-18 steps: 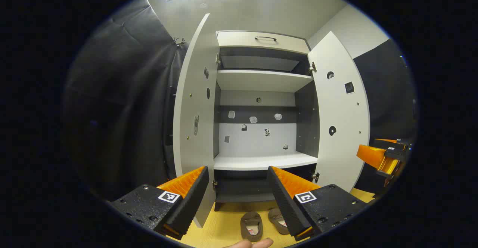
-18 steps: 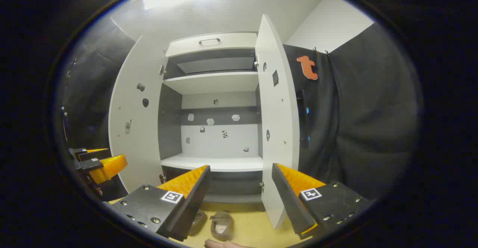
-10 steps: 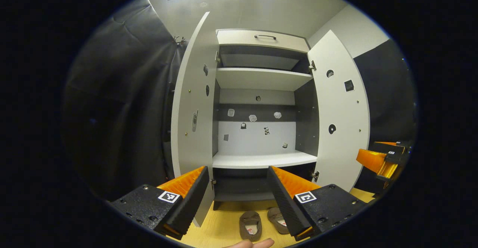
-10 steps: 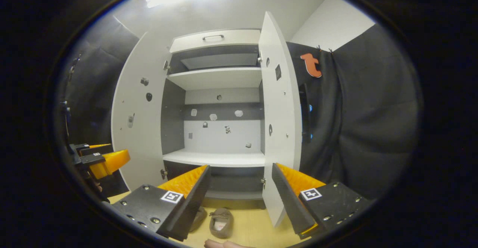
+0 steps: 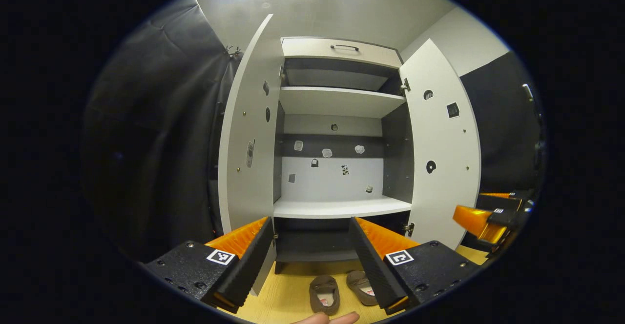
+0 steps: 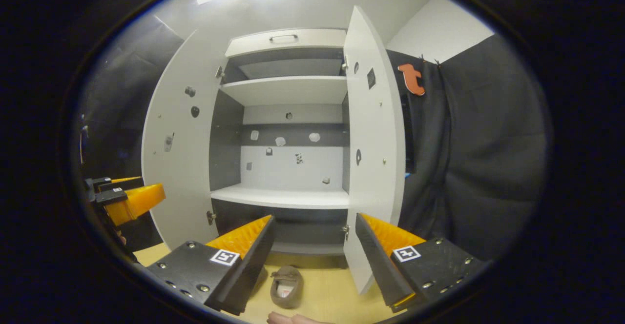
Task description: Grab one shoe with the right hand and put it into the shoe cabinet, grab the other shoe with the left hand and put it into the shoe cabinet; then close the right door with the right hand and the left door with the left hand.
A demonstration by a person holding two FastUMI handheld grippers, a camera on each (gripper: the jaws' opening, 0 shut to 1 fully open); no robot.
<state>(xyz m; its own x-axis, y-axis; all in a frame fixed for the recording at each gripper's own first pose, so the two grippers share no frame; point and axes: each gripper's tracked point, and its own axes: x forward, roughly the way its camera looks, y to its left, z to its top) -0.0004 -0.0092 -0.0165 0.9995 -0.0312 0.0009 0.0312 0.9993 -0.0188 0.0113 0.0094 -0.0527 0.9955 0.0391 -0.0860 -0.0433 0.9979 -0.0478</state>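
Two brown shoes lie side by side on the wooden floor in front of the white shoe cabinet. In the left gripper view the left shoe shows whole, while the right shoe is partly hidden behind one finger. My left gripper is open and empty, held above the shoes. In the right gripper view one shoe lies in full sight and the other shoe peeks out from behind a finger. My right gripper is open and empty too. Both cabinet doors stand open.
The left door and right door swing out toward me. The lower shelf is bare, with an upper shelf and a drawer above it. Black cloth hangs on both sides. A person's fingertip shows at the bottom edge.
Both grippers have tipped or sunk slightly: the cabinet has risen in each view and more of the floor and shoes shows. Both stay open.
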